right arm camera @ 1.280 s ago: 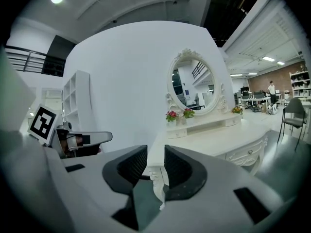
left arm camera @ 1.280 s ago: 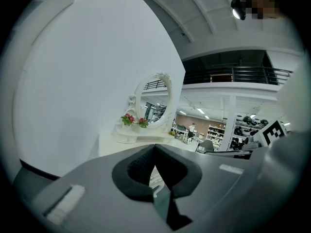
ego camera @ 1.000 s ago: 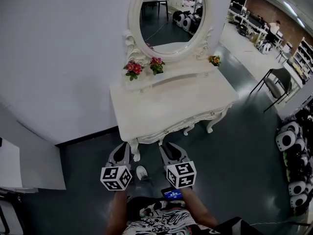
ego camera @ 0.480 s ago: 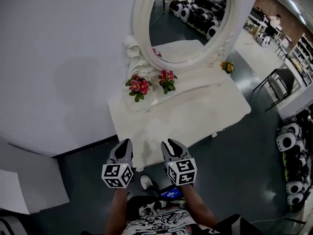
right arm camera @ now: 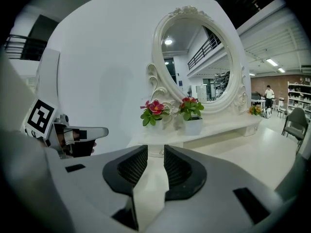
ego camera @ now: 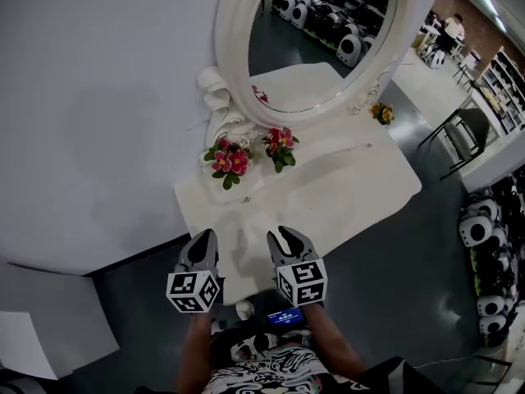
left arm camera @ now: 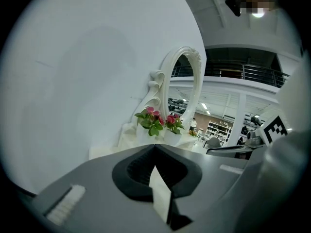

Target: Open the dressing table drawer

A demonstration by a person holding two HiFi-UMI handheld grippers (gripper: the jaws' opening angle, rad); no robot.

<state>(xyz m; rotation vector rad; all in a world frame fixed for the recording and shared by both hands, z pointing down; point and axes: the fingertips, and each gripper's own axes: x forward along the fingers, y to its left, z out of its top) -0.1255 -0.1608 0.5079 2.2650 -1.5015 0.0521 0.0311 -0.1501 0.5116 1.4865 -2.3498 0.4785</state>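
Reaching for the drawer is judged to be the step in hand, and nothing is gripped yet. The white dressing table (ego camera: pixel 353 191) is seen across the middle of the head view. Its oval mirror (ego camera: pixel 320 31) is at top centre, and 2 pots of pink flowers (ego camera: pixel 228 161) stand at the mirror's foot. The drawer itself is shown in no view. Its front is judged to lie under the tabletop's near edge, which runs from lower centre up toward the right of the frame, so the handle cannot be placed from here.

The left gripper (ego camera: pixel 203 238) is held at lower centre with its jaws closed tip to tip on nothing. The right gripper (ego camera: pixel 285 235) is held just beside it, with its jaws parted and only bare tabletop seen between them. Both are pointed across the tabletop toward the flowers, above where a drawer front would sit.

For the step to be done well, the grippers should be lowered below the tabletop edge until the drawer front is brought into a gripper view. The parted right jaws are best set around the handle before being closed. The pull should then be made straight and level toward the person, so that the drawer is not skewed. The pots are well apart from that path.
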